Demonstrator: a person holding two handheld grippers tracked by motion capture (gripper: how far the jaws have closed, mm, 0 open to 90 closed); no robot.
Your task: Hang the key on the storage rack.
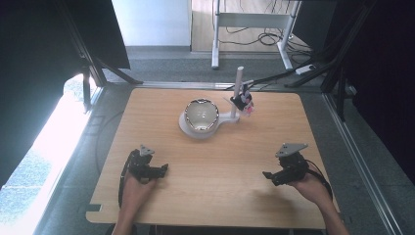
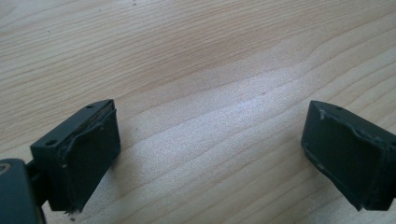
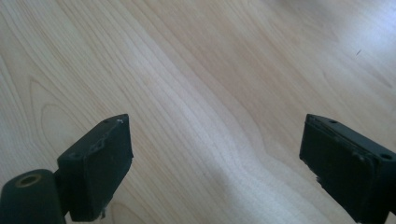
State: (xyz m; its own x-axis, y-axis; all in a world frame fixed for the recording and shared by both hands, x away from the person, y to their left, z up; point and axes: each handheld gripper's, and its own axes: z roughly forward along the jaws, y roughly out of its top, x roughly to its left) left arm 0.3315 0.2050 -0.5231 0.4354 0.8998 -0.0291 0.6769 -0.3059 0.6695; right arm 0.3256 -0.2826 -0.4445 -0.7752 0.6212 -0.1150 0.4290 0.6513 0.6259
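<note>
A shiny metal bowl (image 1: 201, 114) sits on a white stand base (image 1: 186, 128) at the table's far middle. A white upright post (image 1: 238, 85) rises just right of it, with a small dark and pink object (image 1: 242, 102) hanging on it. My left gripper (image 1: 159, 170) rests low at the near left of the wooden table (image 1: 244, 156), held by a hand, open with nothing between its jaws (image 2: 210, 154). My right gripper (image 1: 268, 175) rests at the near right, also open and empty (image 3: 215, 163). Both are well short of the bowl.
Black curtains and frame bars flank the table on both sides. Behind the table stand a white desk frame (image 1: 254, 22) and cables (image 1: 274, 78) on the grey floor. Bright light falls at the left edge.
</note>
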